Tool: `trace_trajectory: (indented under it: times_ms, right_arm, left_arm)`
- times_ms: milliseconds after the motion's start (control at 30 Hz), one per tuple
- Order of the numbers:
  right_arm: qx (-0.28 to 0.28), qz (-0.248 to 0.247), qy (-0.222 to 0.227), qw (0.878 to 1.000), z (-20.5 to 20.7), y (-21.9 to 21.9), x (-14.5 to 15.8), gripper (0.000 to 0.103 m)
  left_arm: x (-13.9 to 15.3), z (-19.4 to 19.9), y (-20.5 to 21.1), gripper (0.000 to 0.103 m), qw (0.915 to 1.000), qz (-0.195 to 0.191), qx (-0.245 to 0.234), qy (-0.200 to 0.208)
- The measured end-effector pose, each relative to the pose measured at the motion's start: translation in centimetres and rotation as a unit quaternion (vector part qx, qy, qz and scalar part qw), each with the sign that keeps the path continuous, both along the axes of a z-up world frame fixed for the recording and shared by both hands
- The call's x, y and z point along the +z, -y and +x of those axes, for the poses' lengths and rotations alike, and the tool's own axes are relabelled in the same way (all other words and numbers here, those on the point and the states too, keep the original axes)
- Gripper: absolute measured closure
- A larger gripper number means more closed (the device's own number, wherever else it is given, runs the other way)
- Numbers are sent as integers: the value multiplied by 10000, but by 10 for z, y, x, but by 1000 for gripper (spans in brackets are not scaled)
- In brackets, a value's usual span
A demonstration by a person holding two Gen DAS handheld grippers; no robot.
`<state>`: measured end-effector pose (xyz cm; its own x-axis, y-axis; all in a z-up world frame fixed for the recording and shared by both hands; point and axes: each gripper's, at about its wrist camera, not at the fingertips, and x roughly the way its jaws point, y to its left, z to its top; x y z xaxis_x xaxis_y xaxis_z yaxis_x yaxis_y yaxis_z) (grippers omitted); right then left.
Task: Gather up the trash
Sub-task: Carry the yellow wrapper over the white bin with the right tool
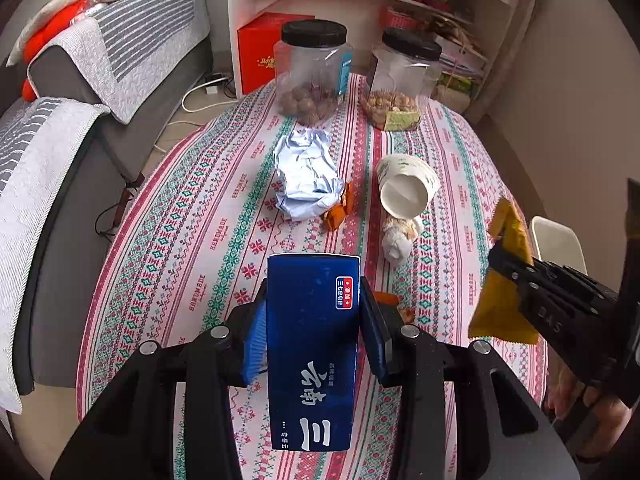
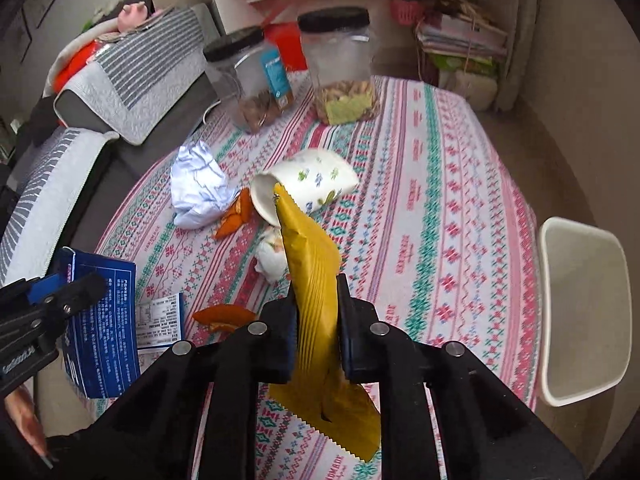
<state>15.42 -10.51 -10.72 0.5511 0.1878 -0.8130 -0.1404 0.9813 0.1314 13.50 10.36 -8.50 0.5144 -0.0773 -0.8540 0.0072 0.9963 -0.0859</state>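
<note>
The left gripper [image 1: 312, 320] has its jaws clamped on the long sides of a blue carton [image 1: 312, 340], held above the table [image 1: 168, 280]. The right gripper [image 2: 318, 320] has its jaws pinched on a flat yellow wrapper [image 2: 312, 280], serrated at both ends, hanging limp below the pads. To do this well, I'd keep both grips firm and carry the pieces level to wherever the trash goes, since no bin shows. Still on the cloth: crumpled white paper [image 1: 306, 176], a tipped paper cup [image 1: 406, 188], a tissue wad [image 1: 396, 240] and orange peel [image 2: 224, 318]
</note>
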Motion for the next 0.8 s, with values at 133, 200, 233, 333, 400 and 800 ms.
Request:
trace_trajectory:
  times_ms: [133, 200, 233, 333, 400, 800]
  right_arm:
    - [-72, -59, 196, 9998, -3, 10, 11, 87]
    - [-99, -81, 262, 9996, -6, 14, 14, 87]
    - [-115, -84, 291, 9995, -7, 17, 16, 87]
    - [-144, -119, 374, 9991, -10, 24, 20, 87]
    - [-189, -135, 422, 9988, -11, 28, 22, 87]
    - [-621, -187, 568, 9963, -16, 69, 33, 87]
  left_arm:
    - [1, 3, 6, 62, 10000, -42, 10, 43]
    - [0, 4, 13, 62, 10000, -26, -16, 65]
    - [0, 5, 16, 62, 10000, -17, -37, 79]
    - [1, 6, 26, 62, 9999, 1, -99, 130]
    - [2, 8, 33, 62, 9998, -20, -141, 160]
    - [9, 11, 70, 62, 9983, -30, -363, 446]
